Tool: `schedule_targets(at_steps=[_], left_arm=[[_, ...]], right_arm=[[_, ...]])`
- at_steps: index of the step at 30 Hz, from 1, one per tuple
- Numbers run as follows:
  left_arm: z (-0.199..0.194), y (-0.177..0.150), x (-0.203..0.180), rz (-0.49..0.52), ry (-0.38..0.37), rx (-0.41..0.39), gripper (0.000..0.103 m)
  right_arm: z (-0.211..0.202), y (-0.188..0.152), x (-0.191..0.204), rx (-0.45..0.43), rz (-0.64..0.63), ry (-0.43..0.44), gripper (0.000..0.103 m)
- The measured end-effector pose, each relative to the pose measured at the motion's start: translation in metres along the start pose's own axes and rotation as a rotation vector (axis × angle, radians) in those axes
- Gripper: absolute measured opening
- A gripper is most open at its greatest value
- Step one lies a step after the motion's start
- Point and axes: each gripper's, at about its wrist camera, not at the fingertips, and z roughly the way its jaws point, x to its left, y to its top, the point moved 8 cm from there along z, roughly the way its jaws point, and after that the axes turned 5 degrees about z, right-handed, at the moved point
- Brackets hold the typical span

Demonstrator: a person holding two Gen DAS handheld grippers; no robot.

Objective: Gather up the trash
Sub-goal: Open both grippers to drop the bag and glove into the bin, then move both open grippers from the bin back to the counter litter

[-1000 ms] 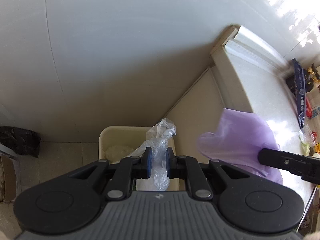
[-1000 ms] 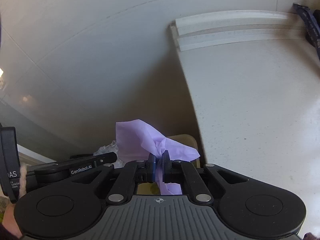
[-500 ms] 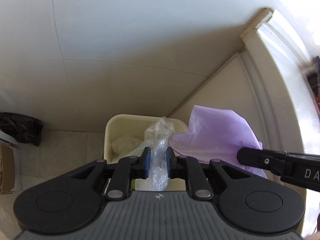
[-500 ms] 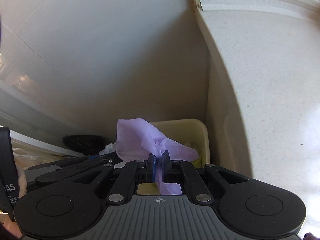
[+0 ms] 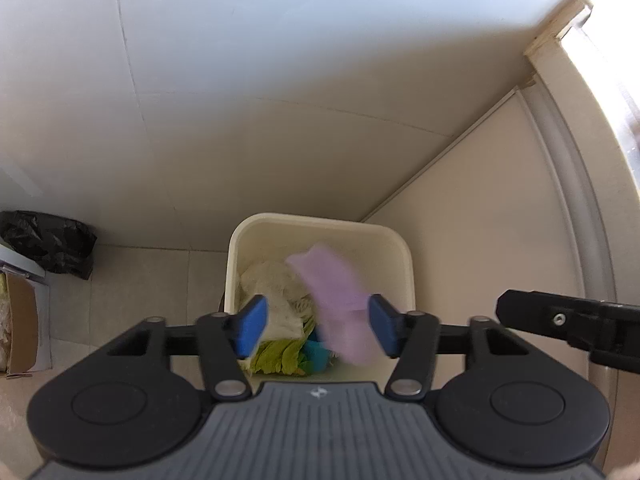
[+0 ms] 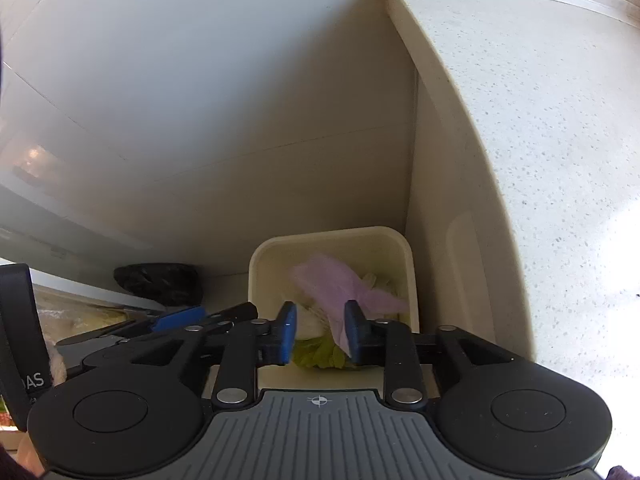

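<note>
Both grippers hang over the bin (image 5: pixel 320 224), which stands on the floor in the corner between the wall and the side of the bench (image 6: pixel 540 128).

In the left wrist view the left gripper (image 5: pixel 318 326) is at the lower middle of the frame. Its blue fingers (image 5: pixel 251 324) are spread wide and grasp nothing. Between them, blurred, the purple bag (image 5: pixel 336 292) is over the open bin, not touching either finger as far as one can see. Under it, inside the bin, lie white crumpled plastic (image 5: pixel 272 284), green leaves (image 5: pixel 276 354) and something blue (image 5: pixel 318 352). The right gripper's black finger enters from the right edge of this frame.

In the right wrist view the right gripper (image 6: pixel 318 330) is also released, its fingers (image 6: pixel 286 332) apart with a smaller gap. The purple bag (image 6: pixel 340 284) is seen inside the bin's rim (image 6: pixel 256 264), near the right finger; whether it touches that finger I cannot tell.

At the left of both frames a black bag (image 5: pixel 48 240) sits on the floor against the wall, well apart from the bin. A cardboard box (image 5: pixel 24 328) is at the left edge of the left wrist view.
</note>
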Motion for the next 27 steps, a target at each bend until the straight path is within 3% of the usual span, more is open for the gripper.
schedule_targets(at_steps=[21,24,27], left_arm=[[0.001,-0.001,-0.001,0.017,0.019,0.023,0.076],[-0.001,-0.001,-0.001,0.012,0.021,0.031,0.085],[-0.006,-0.001,-0.001,0.008,0.035,0.040,0.093]], right_arm=[[-0.006,0.007,0.003,-0.018,-0.004,0.019,0.051],[-0.010,0.007,0.005,-0.024,-0.010,0.033,0.053],[-0.021,0.009,0.010,-0.041,-0.025,0.050,0.063]])
